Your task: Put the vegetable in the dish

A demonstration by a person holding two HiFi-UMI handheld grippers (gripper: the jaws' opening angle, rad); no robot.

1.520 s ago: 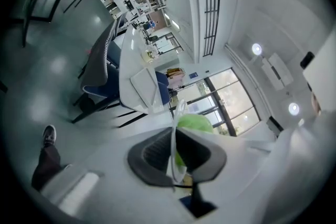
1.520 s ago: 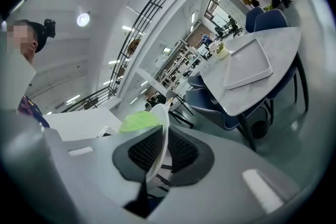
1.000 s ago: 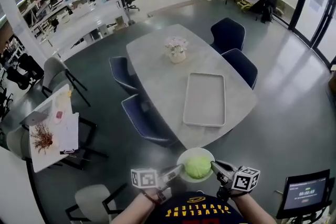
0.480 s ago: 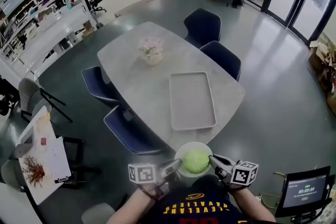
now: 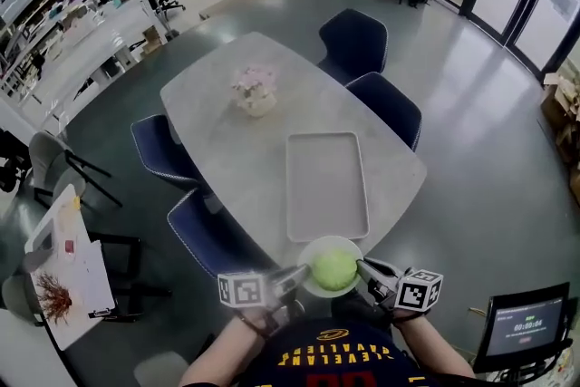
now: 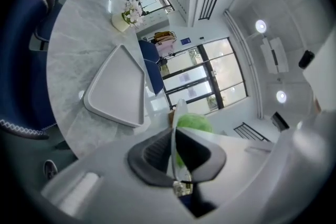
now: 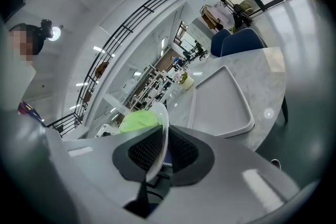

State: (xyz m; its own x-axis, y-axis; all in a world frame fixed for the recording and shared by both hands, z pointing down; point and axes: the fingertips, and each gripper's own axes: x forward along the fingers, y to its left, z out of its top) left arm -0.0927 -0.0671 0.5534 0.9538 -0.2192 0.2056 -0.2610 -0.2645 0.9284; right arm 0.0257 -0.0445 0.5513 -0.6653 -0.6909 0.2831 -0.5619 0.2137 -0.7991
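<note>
A round green vegetable (image 5: 333, 269) lies in a white dish (image 5: 308, 280) held in the air just in front of the table's near end. My left gripper (image 5: 296, 277) is shut on the dish's left rim (image 6: 173, 134), and my right gripper (image 5: 363, 270) is shut on its right rim (image 7: 161, 128). The vegetable (image 6: 195, 124) shows behind the rim in the left gripper view, and as a green lump (image 7: 137, 121) in the right gripper view.
A grey table (image 5: 227, 149) carries an empty grey tray (image 5: 326, 186) and a flower pot (image 5: 256, 91). Blue chairs (image 5: 385, 109) stand on both sides of it. A screen (image 5: 518, 342) is at the lower right, and a small side table (image 5: 63, 267) at the left.
The view has moved closer to the table's near end. The dish with the vegetable stays held between both grippers, now at the table's edge.
</note>
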